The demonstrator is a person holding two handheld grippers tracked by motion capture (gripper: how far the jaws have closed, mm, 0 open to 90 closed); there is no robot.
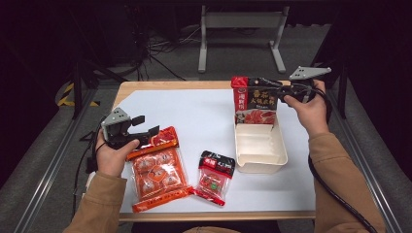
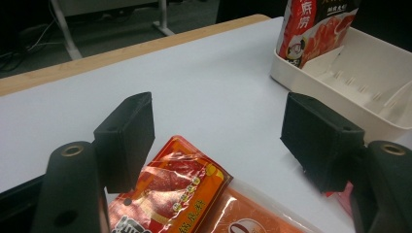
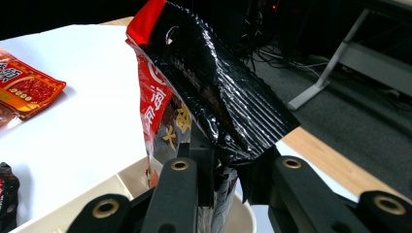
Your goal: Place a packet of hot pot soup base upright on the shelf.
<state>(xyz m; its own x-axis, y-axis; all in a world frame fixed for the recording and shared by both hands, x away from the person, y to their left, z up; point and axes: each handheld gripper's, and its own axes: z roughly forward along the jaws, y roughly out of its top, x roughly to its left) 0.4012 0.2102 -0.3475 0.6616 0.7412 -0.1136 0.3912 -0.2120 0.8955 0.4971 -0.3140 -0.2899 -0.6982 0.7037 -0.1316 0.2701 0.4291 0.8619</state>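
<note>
My right gripper [image 1: 266, 88] is shut on the top of a tall red-and-black food pouch [image 1: 254, 101], which stands upright in the far end of a cream tray [image 1: 261, 156]. In the right gripper view the pouch's crinkled black top [image 3: 214, 92] is pinched between the jaws. My left gripper [image 1: 144, 132] is open over the top edge of a large orange snack bag [image 1: 158, 169] lying flat at the front left. In the left gripper view the jaws stand wide apart above the orange bag [image 2: 170, 189]. A small black-and-red packet [image 1: 214, 176] lies between bag and tray.
A white mat [image 1: 194, 116] covers the wooden table [image 1: 160, 85]. A grey metal frame [image 1: 240, 34] stands on the floor beyond the far edge, with cables near it. Bare mat lies in the middle and far left.
</note>
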